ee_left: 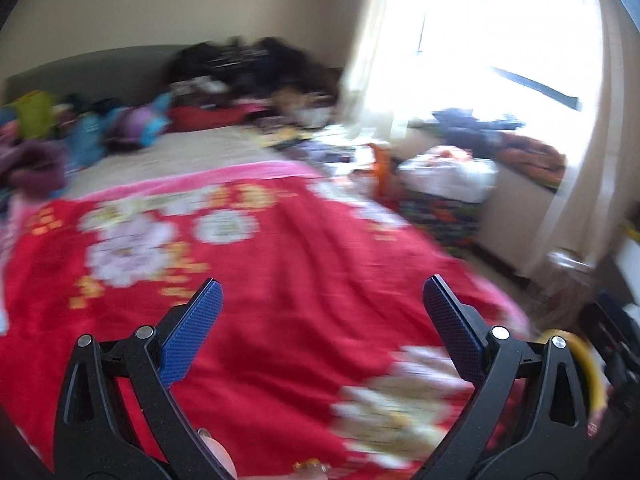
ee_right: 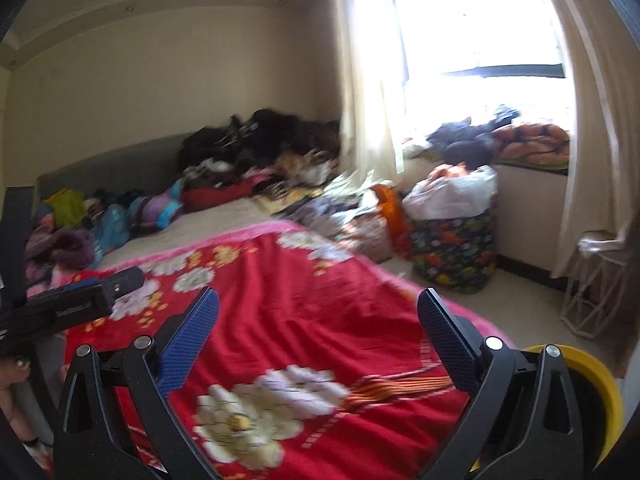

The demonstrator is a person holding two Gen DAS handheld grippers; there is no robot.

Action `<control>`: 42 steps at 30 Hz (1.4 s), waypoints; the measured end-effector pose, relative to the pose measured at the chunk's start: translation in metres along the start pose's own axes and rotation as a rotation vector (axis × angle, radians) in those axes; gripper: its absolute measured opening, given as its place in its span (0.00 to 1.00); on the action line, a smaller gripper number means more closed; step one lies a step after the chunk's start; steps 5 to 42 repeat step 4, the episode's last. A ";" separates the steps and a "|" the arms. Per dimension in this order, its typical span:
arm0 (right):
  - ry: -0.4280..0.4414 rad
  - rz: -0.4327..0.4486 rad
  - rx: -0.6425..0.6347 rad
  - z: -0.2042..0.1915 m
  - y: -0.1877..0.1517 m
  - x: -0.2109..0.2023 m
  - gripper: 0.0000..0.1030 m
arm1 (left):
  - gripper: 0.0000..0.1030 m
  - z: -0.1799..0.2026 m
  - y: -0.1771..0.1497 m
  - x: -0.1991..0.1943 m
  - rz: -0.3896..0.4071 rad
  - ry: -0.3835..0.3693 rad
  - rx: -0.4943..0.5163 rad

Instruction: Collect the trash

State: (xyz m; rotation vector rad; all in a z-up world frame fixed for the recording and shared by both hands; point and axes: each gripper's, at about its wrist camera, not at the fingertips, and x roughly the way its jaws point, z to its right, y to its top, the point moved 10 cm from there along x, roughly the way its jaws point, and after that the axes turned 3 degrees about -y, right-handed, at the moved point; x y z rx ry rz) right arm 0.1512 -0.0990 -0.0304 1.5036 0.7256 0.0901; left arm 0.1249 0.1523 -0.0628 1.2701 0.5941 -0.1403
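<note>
Your left gripper [ee_left: 322,292] hangs over the red flowered blanket [ee_left: 280,280] with its blue-padded fingers spread wide and nothing between them; that view is smeared with motion blur. Your right gripper [ee_right: 318,306] is likewise splayed apart and empty above the same blanket [ee_right: 288,300], and the left tool shows at its left edge [ee_right: 76,300]. No single piece of trash can be made out on the blanket. A yellow bin [ee_right: 596,392] sits low at the right, just beside your right gripper and partly hidden behind it; its yellow rim [ee_left: 580,356] also peeks past your left gripper. Far up the bed, piled clothes [ee_right: 260,148] lie against the grey headboard [ee_right: 120,164]. Beside the bed, under the bright window [ee_right: 480,32], a patterned bag [ee_right: 456,248] stands on the floor, stuffed full.
</note>
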 end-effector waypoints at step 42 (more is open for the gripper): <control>0.292 -0.368 -0.081 -0.125 -0.058 0.098 0.94 | 0.89 -0.159 -0.019 0.030 -0.110 0.325 -0.114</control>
